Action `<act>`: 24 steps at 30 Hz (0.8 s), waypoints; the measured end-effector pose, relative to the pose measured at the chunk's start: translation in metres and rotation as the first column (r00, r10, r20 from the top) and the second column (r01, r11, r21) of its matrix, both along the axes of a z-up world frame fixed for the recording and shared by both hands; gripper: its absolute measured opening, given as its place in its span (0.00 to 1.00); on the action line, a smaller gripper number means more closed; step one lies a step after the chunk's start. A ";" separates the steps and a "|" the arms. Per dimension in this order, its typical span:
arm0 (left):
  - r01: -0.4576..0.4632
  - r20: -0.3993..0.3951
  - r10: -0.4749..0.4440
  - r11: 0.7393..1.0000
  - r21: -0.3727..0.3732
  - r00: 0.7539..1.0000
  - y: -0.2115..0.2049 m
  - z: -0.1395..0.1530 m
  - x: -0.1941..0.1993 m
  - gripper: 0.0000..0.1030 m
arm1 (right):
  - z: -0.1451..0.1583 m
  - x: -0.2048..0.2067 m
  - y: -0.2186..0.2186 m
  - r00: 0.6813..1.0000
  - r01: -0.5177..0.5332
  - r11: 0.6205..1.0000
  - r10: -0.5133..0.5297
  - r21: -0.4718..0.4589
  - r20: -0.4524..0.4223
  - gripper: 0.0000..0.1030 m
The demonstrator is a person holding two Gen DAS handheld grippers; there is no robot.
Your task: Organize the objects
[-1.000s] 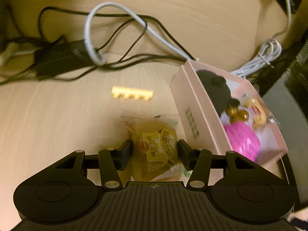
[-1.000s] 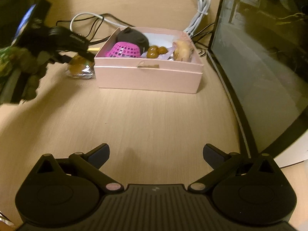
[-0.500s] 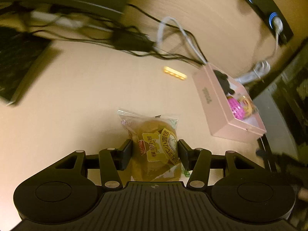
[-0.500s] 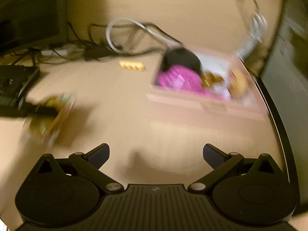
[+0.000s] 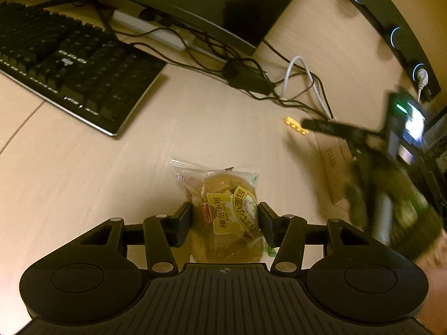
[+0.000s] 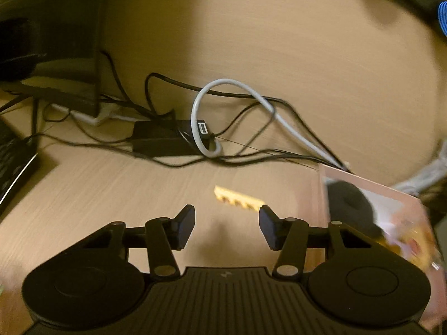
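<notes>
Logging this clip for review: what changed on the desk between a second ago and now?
The left hand-held gripper carried the wrapped bun away from the pink box toward the keyboard. The right hand-held gripper swung from facing the box to the yellow brick; its jaws are closing, nothing between them. Unchanged: the left grip on the bun, the brick's spot, the box contents.

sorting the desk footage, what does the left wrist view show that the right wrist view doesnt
Only the left wrist view: the left tongs shut on the wrapped bread bun, most of the keyboard, and the blurred right tongs seen from outside.

Only the right wrist view: the right tongs closing with nothing between them, and the inside of the pink box with dark and colourful items.

Both: the yellow toothed strip, grey cable loop, black adapter, and the wooden desk.
</notes>
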State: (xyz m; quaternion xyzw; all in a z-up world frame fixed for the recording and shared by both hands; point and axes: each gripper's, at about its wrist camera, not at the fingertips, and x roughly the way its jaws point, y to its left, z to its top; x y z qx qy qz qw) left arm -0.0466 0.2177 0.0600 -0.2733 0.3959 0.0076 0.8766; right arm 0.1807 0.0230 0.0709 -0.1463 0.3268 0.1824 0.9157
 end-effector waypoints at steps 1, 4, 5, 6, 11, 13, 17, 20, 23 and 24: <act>0.003 -0.002 -0.003 1.000 -0.002 1.000 0.002 0.000 -0.002 0.54 | -0.004 0.012 0.005 1.000 0.010 1.000 -0.010 -0.008 -0.009 0.54; 0.016 -0.002 -0.016 1.000 -0.001 1.000 0.004 0.002 -0.005 0.54 | -0.013 0.039 0.013 0.997 0.081 0.997 -0.081 -0.003 -0.019 0.83; 0.018 0.000 -0.018 1.000 0.001 1.000 0.005 0.003 -0.006 0.54 | -0.015 0.047 0.013 0.994 0.102 0.995 -0.102 0.014 -0.025 0.84; 0.019 0.002 -0.019 1.000 0.003 1.000 0.006 0.004 -0.008 0.54 | -0.018 0.052 0.012 0.992 0.123 0.992 -0.122 0.032 -0.031 0.84; 0.026 0.004 -0.026 0.999 0.022 1.000 0.008 0.007 -0.013 0.54 | -0.031 0.067 0.009 0.983 0.177 0.982 -0.174 0.060 -0.052 0.83; 0.031 0.007 -0.032 0.999 0.031 0.999 0.007 0.008 -0.015 0.54 | -0.033 0.066 0.009 0.984 0.175 0.982 -0.171 0.074 -0.055 0.69; 0.045 -0.002 -0.045 0.998 0.035 0.999 0.002 0.007 -0.015 0.54 | -0.035 0.059 0.006 0.983 0.177 0.981 -0.172 0.080 -0.067 0.51; 0.061 -0.008 -0.061 0.997 0.039 0.998 -0.003 0.005 -0.013 0.54 | -0.032 0.048 0.004 0.987 0.141 0.987 -0.135 0.075 -0.085 0.19; 0.078 -0.010 -0.078 0.996 0.044 0.997 -0.012 0.003 -0.010 0.54 | -0.025 0.027 -0.004 0.991 0.104 0.991 -0.096 0.083 -0.094 0.17; 0.086 -0.011 -0.085 0.995 0.047 0.996 -0.016 0.001 -0.008 0.54 | -0.022 0.017 -0.007 0.993 0.085 0.992 -0.077 0.088 -0.094 0.17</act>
